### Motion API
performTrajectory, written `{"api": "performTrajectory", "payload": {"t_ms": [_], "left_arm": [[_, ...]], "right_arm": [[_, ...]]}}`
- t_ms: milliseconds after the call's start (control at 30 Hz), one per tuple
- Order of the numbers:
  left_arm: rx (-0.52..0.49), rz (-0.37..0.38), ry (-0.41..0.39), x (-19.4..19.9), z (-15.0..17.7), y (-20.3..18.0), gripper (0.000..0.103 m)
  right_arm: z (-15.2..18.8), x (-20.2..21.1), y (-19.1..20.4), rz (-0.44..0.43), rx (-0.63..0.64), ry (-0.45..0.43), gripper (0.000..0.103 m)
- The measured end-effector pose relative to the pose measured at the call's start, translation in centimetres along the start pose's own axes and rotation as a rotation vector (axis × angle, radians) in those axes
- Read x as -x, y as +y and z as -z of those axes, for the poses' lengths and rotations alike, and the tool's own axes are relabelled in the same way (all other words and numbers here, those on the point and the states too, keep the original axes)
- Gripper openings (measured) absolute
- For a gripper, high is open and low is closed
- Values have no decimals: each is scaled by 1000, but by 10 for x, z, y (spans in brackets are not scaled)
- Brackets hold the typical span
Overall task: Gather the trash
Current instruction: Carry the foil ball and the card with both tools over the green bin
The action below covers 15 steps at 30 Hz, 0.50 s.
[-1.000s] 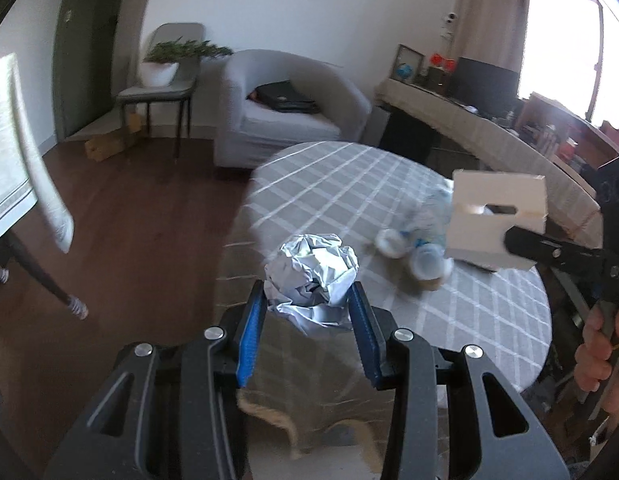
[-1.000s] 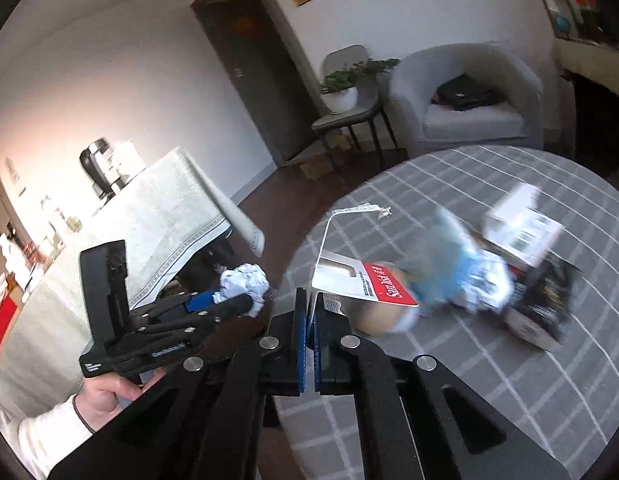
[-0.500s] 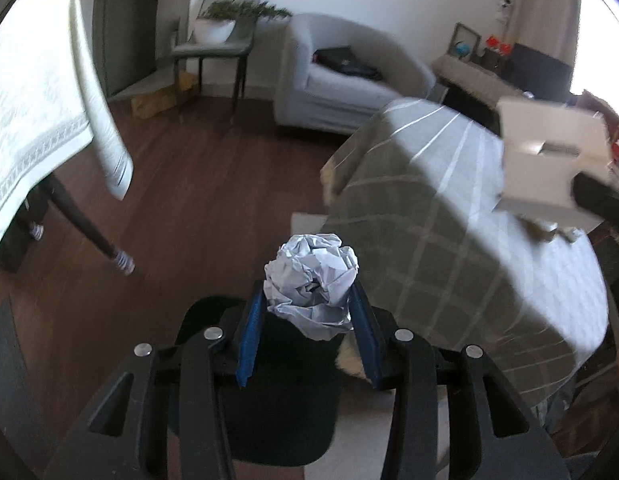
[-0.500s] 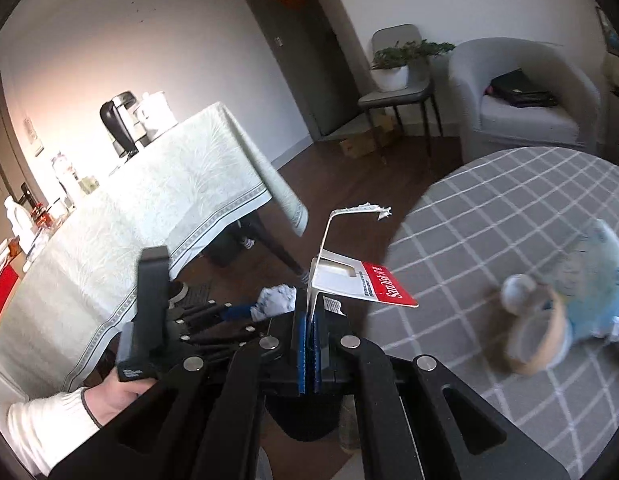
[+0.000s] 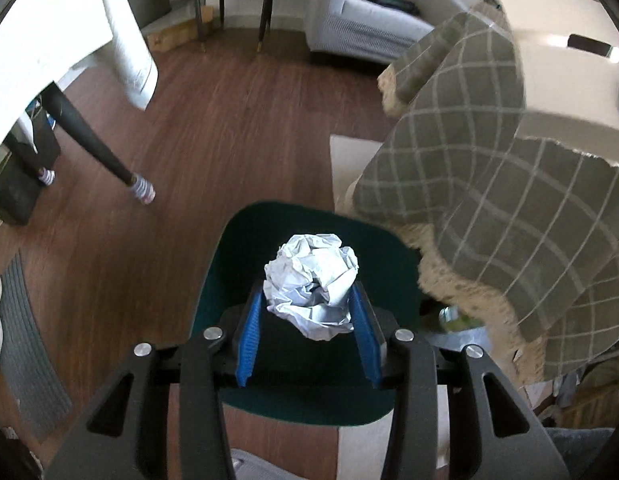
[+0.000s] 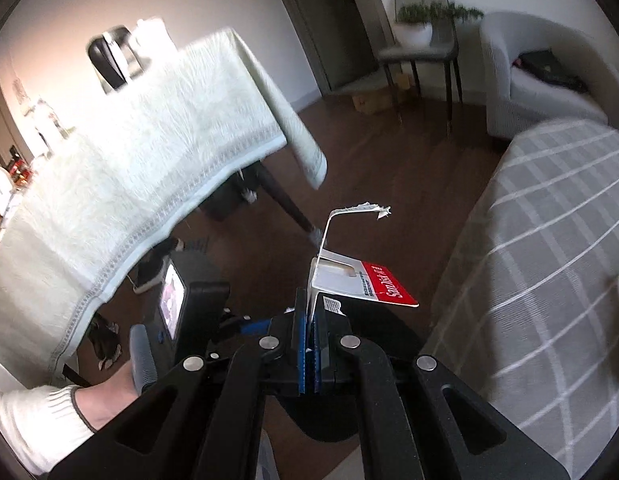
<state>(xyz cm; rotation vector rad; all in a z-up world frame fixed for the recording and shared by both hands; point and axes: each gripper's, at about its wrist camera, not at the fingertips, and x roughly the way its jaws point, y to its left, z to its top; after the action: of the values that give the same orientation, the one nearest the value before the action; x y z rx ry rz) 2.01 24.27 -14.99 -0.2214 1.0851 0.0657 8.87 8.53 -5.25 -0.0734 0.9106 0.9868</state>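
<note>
My left gripper (image 5: 305, 312) is shut on a crumpled white paper ball (image 5: 311, 284) and holds it straight above the dark green bin (image 5: 229, 256) on the floor. My right gripper (image 6: 309, 320) is shut on a torn white card package with a red strip (image 6: 363, 286), held above the floor beside the round table; the same package (image 5: 561, 76) shows at the upper right of the left wrist view. The left gripper's body (image 6: 189, 312) and the hand holding it show at the lower left of the right wrist view.
The round table with a grey checked cloth (image 5: 509, 216) (image 6: 549, 260) hangs close on the right of the bin. A long table with a pale cloth (image 6: 129, 152) stands on the left, its dark leg (image 5: 89, 136) on the wood floor. A grey armchair (image 6: 541, 76) and a chair stand behind.
Both grippers have swung away from the tabletop and down toward the floor. The left one now holds the paper ball over the green bin. Both grips are unchanged.
</note>
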Motion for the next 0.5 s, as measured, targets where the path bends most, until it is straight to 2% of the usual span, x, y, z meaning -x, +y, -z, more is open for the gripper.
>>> {"api": "performTrajectory", "payload": {"t_ms": [200,500], "left_arm": [[17,-5,46,-8,10,15,50],[32,-5,-23,16,5,27,58]], "right_arm": [[5,-35,5,48,-8,83,2],[19,-78,7,64,-10,177,2]]}}
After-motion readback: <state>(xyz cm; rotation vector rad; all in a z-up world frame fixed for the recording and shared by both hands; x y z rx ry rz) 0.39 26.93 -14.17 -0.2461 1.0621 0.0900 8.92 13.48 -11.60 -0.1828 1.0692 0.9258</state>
